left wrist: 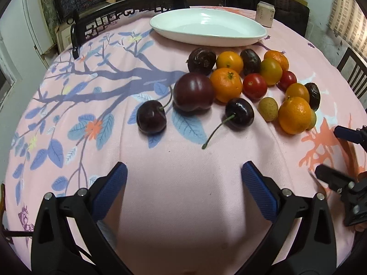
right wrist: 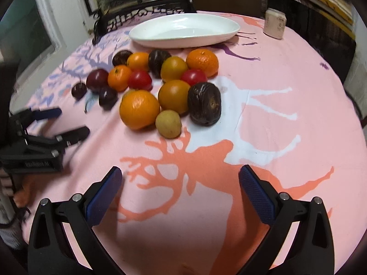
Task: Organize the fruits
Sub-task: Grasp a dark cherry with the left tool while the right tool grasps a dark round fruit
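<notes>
1. The white dish (left wrist: 207, 37) sits at the far side of the pink tablecloth (left wrist: 183, 194). All the fruit lies loose on the cloth on the near side of the dish, none of it in the dish.
2. There are three dark wrinkled fruits (left wrist: 201, 59). Two are closest to the dish and one is farther from it, at the right of the cluster.
3. There are six orange round fruits (left wrist: 226, 84) spread through the cluster. Two of them are smoother and duller than the rest.
4. Two red tomatoes (left wrist: 254, 86) sit among the orange fruits, in the middle of the cluster.
5. One plum (left wrist: 193, 91) lies at the cluster's left edge, nearer the viewer than the dish.
6. Two dark cherries (left wrist: 151, 116) with stems lie on the side of the plum away from the dish. One is set apart to the left.
7. Two small tan fruits (left wrist: 268, 108) lie on the cluster's edge farthest from the dish, either side of a large orange one.
8. One can (left wrist: 265, 13) stands just beside the dish's right end.
9. The left gripper (left wrist: 183, 174) has its fingers spread wide and holds nothing. It is over bare cloth, well short of the dish.
10. The right gripper (right wrist: 181, 176) is likewise spread wide with nothing between its fingers, on the near side of the fruit.
</notes>
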`<state>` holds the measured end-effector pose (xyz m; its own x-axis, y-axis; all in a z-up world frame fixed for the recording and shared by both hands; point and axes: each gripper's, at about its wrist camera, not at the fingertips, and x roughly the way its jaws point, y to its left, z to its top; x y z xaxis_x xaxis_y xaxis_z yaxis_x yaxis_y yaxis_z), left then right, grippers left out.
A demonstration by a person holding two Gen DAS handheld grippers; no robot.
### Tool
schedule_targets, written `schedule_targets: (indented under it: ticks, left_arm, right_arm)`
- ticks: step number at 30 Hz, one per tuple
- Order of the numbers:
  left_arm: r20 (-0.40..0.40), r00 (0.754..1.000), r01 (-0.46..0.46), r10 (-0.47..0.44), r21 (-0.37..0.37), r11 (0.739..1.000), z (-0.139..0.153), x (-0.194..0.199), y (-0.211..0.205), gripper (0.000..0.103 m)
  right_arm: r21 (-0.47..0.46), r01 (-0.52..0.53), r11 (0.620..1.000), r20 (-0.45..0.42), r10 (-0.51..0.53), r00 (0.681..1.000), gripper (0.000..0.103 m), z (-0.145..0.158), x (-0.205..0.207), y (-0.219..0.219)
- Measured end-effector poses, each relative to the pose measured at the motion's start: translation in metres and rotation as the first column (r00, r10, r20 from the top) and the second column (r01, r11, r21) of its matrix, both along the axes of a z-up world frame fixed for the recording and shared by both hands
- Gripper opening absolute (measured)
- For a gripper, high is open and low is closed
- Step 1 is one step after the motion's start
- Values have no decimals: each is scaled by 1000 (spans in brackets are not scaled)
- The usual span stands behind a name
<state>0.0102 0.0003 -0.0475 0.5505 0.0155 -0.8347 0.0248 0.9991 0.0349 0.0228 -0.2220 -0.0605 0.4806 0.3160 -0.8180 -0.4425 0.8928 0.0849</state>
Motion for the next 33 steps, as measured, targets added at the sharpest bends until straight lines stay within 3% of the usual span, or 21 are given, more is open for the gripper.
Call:
schedule_targets:
  ticks: [3, 10, 15, 18, 21, 24, 26, 28, 33]
  left_arm:
    - [5, 999, 37, -37, -10, 999, 1, 1, 3, 101]
    - [6, 997, 71, -71, 1, 998, 5, 9, 3, 101]
    - [44, 988, 148, -147, -13, 989, 14, 12, -3, 101]
    - [65, 990, 125, -121, -58, 990, 18, 13, 11, 101]
    - [91, 992, 100, -92, -99, 990, 25, 17, 29, 101]
    - [113, 990, 91, -86, -44, 995, 29, 22, 35, 90]
    - [105, 990, 100, -97, -24, 995, 28, 26, 37, 69]
    - [81, 990, 117, -115, -25, 993, 22, 31, 36, 58]
    - [91, 986, 137, -136, -3, 991, 20, 41, 31, 53]
  right_arm:
    - [-56, -40, 998, 13, 41, 999, 102, -4, -3, 2]
    - [-52, -104, 993, 8, 104, 995, 102, -2, -3, -3]
    - [151, -44, 988, -3, 45, 999, 102, 9, 6, -34]
    - [226, -12, 974, -5, 13, 1000, 102, 13, 9, -46]
    - [231, -23, 973, 16, 20, 1000, 102, 17, 7, -44]
    - [228, -36, 973, 27, 31, 999, 102, 19, 5, -41]
    - [240, -30, 970, 37, 22, 999, 102, 21, 4, -43]
    - [246, -24, 969, 41, 14, 999, 102, 21, 5, -45]
    - [249, -25, 968, 32, 18, 999, 101, 19, 6, -46]
